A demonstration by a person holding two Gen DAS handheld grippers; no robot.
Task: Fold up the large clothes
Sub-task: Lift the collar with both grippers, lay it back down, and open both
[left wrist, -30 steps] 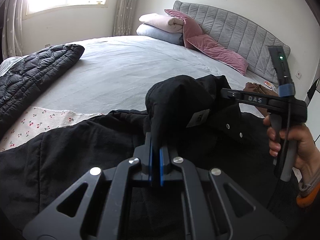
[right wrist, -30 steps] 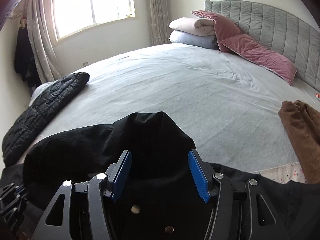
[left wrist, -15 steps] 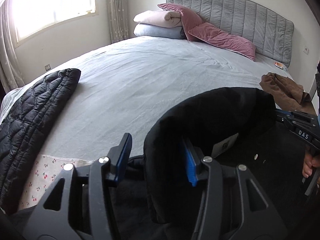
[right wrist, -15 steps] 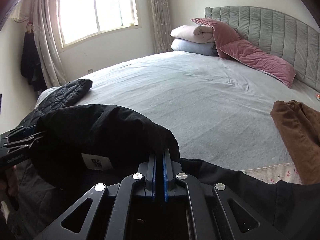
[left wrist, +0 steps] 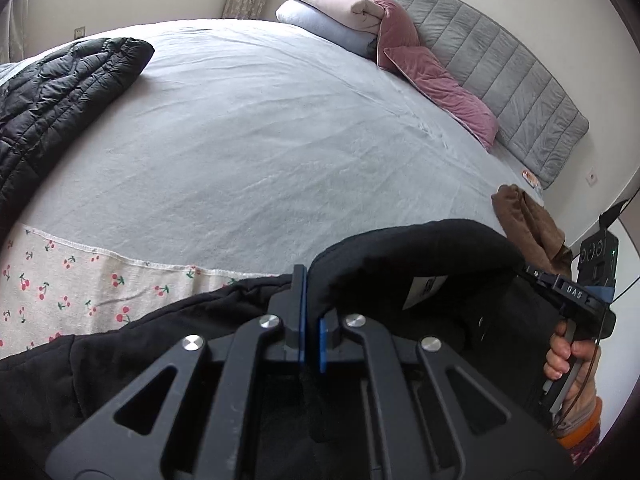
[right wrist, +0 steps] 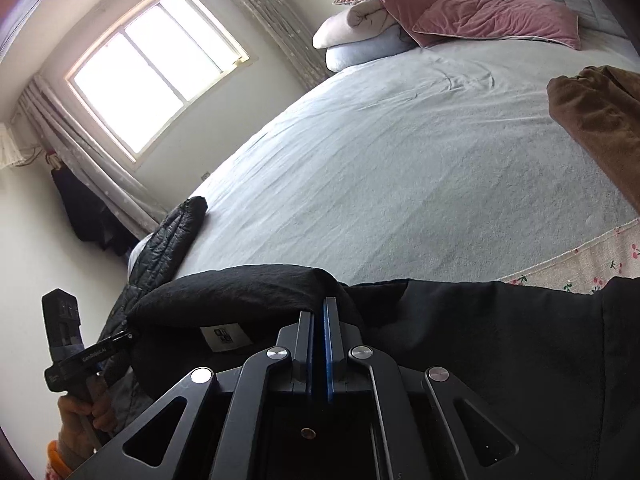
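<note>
Bed [left wrist: 280,140] foot | we are clamping both the left gripper [left wrist: 311,320] and right gripper [right wrist: 319,344] on the black coat [left wrist: 420,256] collar | soft, bulky, sagging; collar ends are gripping best

A wide bed [left wrist: 248,152] with a grey padded headboard [left wrist: 500,68] fills the room; far left, a bright curtained window [right wrist: 156,64] in pale walls
</note>
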